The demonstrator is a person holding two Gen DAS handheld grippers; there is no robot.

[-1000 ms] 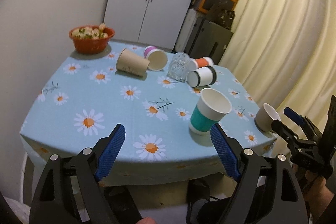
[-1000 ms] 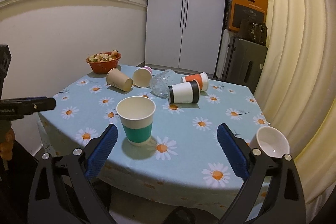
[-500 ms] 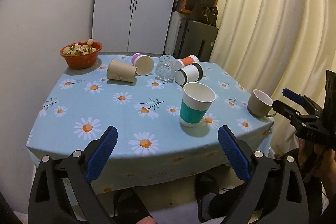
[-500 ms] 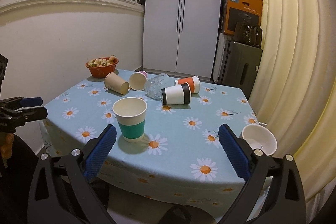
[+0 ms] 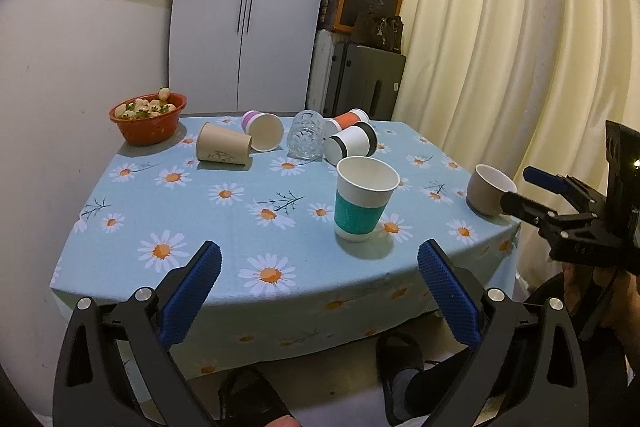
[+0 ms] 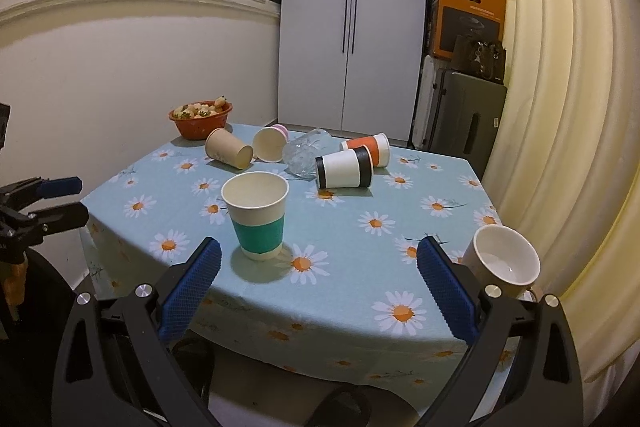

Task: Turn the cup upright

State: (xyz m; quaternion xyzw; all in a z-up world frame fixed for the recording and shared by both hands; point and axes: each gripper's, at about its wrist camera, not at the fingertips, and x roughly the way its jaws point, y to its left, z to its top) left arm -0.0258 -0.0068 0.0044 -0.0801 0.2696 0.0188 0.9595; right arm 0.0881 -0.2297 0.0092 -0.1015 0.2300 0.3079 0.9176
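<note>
Both grippers, left (image 5: 318, 291) & right (image 6: 318, 291), jaws wide, empty; teal cup (image 6: 256, 217) upright; next: grip black-banded cup (image 6: 346, 167) mid-body, rotate slow

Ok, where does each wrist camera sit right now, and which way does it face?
Left wrist: behind the open left hand-held gripper, off the table's near edge, facing the teal cup; the right hand-held gripper shows at right.
Right wrist: behind the open right hand-held gripper, near the same edge, further right; the left one shows at far left.
Both share the teal cup, mug, tipped cups and red bowl.
</note>
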